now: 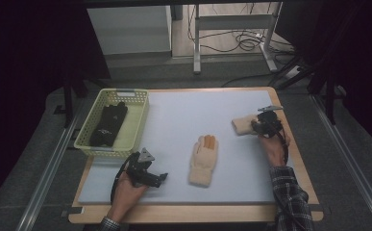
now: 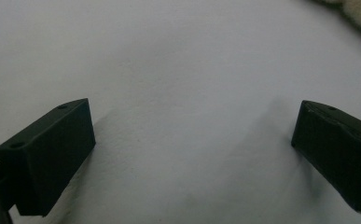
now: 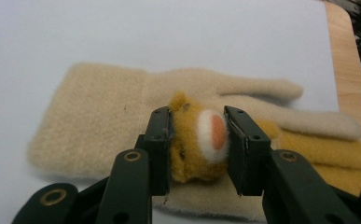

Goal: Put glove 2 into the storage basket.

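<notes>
The right gripper (image 1: 259,124) stood at the right side of the desk (image 1: 174,211), over a beige glove (image 1: 243,124) lying flat on the pale mat (image 1: 183,120). In the right gripper view its fingers (image 3: 159,149) were clenched on the glove's ochre patch (image 3: 190,149), which bulged between the pads. The left gripper (image 1: 160,179) rested low at the near left of the mat, fingers (image 2: 52,154) released and spread wide over bare surface, grasping nothing. A second beige glove (image 1: 204,160) lay near the mat's centre, well apart from both grippers. A yellow basket (image 1: 126,139) at the far left held black gloves (image 1: 109,124).
</notes>
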### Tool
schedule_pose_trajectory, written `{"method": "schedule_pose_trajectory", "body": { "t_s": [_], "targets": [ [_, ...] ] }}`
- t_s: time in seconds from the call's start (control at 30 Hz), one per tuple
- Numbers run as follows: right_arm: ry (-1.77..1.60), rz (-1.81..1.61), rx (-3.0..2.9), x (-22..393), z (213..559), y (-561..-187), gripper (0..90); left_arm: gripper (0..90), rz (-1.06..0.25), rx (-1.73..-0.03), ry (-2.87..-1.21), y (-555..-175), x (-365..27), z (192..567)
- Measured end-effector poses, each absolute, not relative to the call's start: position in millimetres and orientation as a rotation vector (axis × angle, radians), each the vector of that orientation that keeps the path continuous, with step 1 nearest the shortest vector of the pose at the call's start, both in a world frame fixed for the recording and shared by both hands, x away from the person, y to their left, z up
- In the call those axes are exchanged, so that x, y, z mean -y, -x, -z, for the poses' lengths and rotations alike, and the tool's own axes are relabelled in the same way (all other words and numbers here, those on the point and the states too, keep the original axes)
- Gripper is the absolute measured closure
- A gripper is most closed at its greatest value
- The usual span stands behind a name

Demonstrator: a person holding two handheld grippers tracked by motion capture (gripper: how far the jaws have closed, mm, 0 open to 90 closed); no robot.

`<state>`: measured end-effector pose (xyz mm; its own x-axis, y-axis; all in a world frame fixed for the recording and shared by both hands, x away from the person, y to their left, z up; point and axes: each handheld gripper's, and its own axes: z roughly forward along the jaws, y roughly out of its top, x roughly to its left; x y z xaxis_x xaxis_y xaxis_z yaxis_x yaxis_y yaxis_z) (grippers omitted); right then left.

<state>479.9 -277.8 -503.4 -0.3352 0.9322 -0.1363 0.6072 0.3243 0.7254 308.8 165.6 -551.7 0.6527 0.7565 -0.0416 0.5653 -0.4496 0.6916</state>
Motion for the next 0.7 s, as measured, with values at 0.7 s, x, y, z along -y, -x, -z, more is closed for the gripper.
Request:
{"method": "schedule_pose_trajectory", "body": {
  "t_s": [0.7],
  "targets": [
    [-0.971,-1.099,-2.262,261.8,448.7,-403.2,62.6,0.0,-0.357,-1.023,-2.177,-308.8,-165.4,551.8]
  ]
}}
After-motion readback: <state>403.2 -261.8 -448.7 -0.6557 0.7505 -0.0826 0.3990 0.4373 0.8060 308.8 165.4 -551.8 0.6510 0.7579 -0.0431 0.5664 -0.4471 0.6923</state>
